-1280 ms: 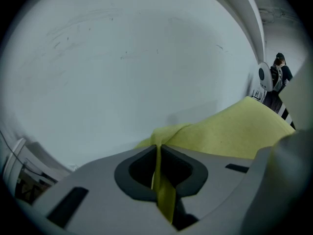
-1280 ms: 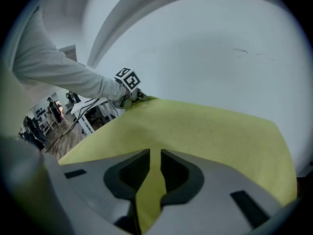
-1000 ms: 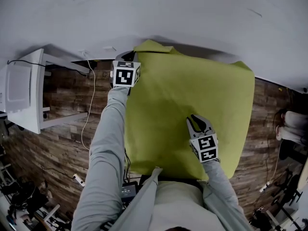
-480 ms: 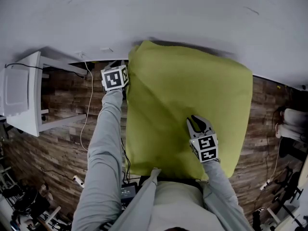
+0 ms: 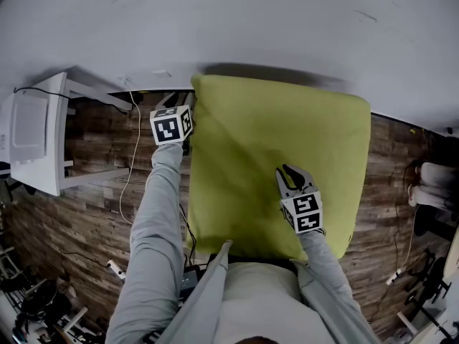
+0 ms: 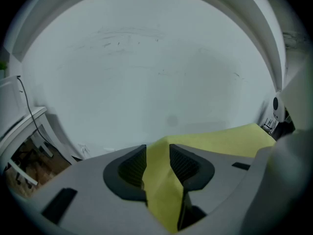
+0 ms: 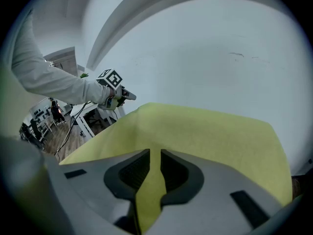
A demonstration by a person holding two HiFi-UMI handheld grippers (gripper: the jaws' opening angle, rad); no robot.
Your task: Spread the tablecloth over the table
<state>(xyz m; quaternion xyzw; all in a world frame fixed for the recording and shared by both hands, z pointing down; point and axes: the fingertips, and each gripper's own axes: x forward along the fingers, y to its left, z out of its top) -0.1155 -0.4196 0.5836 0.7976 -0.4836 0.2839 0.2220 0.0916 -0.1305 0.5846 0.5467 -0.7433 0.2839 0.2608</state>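
Note:
The yellow-green tablecloth (image 5: 280, 142) lies flat over the table, its far edge along the white wall. My left gripper (image 5: 181, 100) is at the cloth's far left corner. In the left gripper view its jaws (image 6: 157, 153) have just been opening, and a strip of the tablecloth (image 6: 164, 185) still hangs loosely between the pads. My right gripper (image 5: 290, 172) rests on the middle of the cloth towards the near right. Its narrow jaws (image 7: 155, 158) pinch a fold of the tablecloth (image 7: 205, 131). The left gripper (image 7: 120, 94) also shows in the right gripper view.
A white desk (image 5: 32, 131) stands on the wooden floor at the left, with cables (image 5: 133, 170) trailing beside the table. The white wall (image 5: 251, 20) runs along the far edge. Clutter lies at the lower left and right floor edges.
My left gripper moved left and slightly nearer, and the raised, folded far-left corner of the cloth now lies flat with a straight far edge. The right gripper has stayed put.

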